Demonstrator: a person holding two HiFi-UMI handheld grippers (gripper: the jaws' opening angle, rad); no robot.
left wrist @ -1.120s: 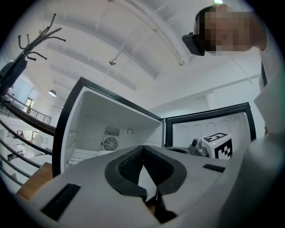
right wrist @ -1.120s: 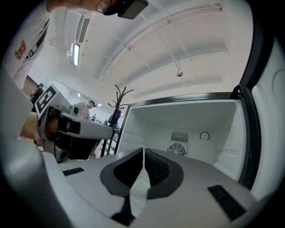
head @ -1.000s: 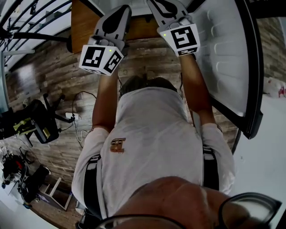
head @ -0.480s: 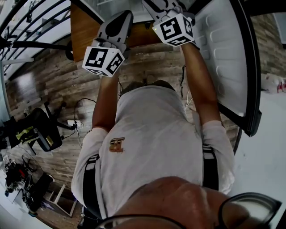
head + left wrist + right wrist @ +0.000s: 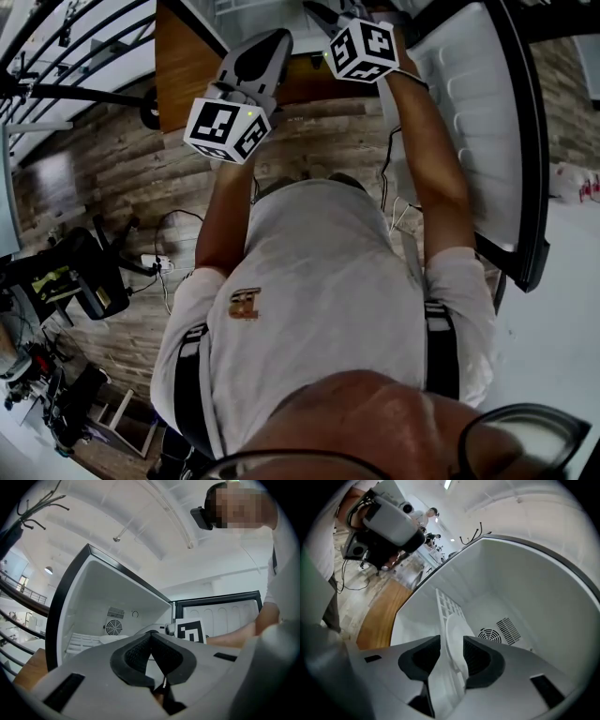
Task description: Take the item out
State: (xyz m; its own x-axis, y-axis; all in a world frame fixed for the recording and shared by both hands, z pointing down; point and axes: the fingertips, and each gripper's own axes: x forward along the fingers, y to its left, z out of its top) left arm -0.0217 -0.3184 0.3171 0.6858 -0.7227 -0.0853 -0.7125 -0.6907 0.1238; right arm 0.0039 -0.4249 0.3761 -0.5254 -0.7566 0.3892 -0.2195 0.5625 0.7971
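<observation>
White dish (image 5: 457,641) on fridge rack (image 5: 444,602)

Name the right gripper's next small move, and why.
Probably ease the right gripper forward over the rim of the white plate on the fridge shelf. Its jaws have just been opening and stand apart, the plate lined up in their gap but not yet pinched.

Between the just-opening jaws of our right gripper (image 5: 452,644) stand the shelf (image 5: 446,603) and white plate (image 5: 455,627), blocking the way ahead. To either side the fridge (image 5: 525,583) lies free, back to the fan (image 5: 490,635).
</observation>
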